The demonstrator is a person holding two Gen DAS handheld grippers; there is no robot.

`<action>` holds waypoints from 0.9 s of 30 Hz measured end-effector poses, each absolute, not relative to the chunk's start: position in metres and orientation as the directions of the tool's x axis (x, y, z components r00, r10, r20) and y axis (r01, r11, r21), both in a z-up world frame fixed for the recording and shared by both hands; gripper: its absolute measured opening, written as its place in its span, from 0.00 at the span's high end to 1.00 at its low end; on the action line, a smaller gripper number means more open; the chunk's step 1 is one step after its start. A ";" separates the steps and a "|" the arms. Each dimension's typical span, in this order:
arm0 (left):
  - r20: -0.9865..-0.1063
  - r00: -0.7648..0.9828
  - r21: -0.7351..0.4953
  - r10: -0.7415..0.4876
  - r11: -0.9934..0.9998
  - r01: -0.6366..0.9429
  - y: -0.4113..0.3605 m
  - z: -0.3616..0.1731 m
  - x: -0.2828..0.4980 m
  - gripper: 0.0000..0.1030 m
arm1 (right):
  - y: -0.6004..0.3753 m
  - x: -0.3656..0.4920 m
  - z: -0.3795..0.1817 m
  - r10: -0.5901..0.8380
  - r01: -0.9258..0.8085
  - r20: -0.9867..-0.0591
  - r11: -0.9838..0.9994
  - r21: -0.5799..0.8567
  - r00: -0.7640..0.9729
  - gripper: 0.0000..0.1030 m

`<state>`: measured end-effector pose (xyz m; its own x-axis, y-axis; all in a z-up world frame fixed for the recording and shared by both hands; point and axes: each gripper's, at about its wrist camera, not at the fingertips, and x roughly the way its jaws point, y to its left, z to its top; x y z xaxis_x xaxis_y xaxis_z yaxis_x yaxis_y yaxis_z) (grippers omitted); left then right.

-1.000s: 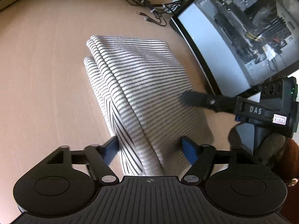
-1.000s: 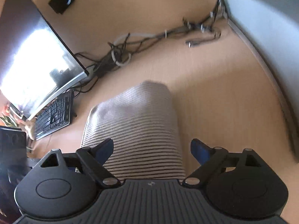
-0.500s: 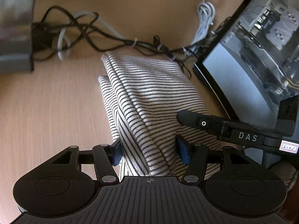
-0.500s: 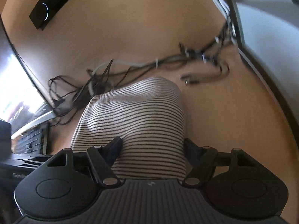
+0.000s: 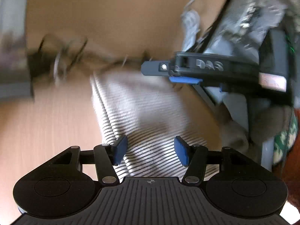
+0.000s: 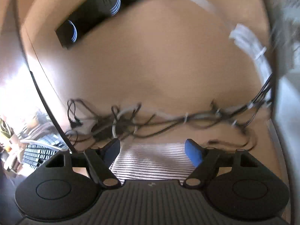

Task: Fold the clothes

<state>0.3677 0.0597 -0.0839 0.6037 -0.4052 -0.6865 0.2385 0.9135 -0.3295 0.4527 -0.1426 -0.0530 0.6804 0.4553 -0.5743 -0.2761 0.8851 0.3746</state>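
step: looks like you're at the tail end of the fold. The striped shirt (image 5: pixel 150 112) is already a tidy packet and both grippers sit over it.
left gripper (image 5: pixel 150 152): fingers have just been closing, but they're apart with shirt showing between, not pinching it.
right gripper (image 6: pixel 152 150): fingers spread, just opened a touch, hanging over the shirt's far end, nothing clamped.
next: probably a last pat-down or nudge square; go low and slow so layers don't slide.
worktop (image 6: pixel 150 65): tan wood, shirt near the cable tangle (image 6: pixel 131 120) along the back.
room: monitor (image 6: pixel 22 86), keyboard (image 6: pixel 41 153), soundbar (image 6: pixel 90 13), PC case (image 5: pixel 243 28).
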 end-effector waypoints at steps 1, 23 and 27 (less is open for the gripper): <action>-0.679 0.607 -0.334 -0.413 0.910 0.245 0.062 -0.087 0.366 0.42 | -0.140 0.464 -0.066 0.434 -0.251 -0.622 0.897 0.364 0.651 0.26; -0.687 0.630 -0.351 -0.362 0.925 0.149 0.083 -0.084 0.337 0.55 | -0.171 0.353 -0.098 0.444 -0.024 -0.652 0.837 0.547 0.614 0.37; -0.697 0.615 -0.359 -0.369 0.922 0.146 0.089 -0.098 0.342 0.53 | -0.157 0.350 -0.081 0.400 -0.099 -0.653 0.889 0.447 0.643 0.43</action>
<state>0.3416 0.0886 -0.0976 0.6146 -0.3689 -0.6973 0.1460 0.9218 -0.3590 0.3495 -0.1566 -0.0809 0.6430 0.4002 -0.6530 -0.0993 0.8890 0.4470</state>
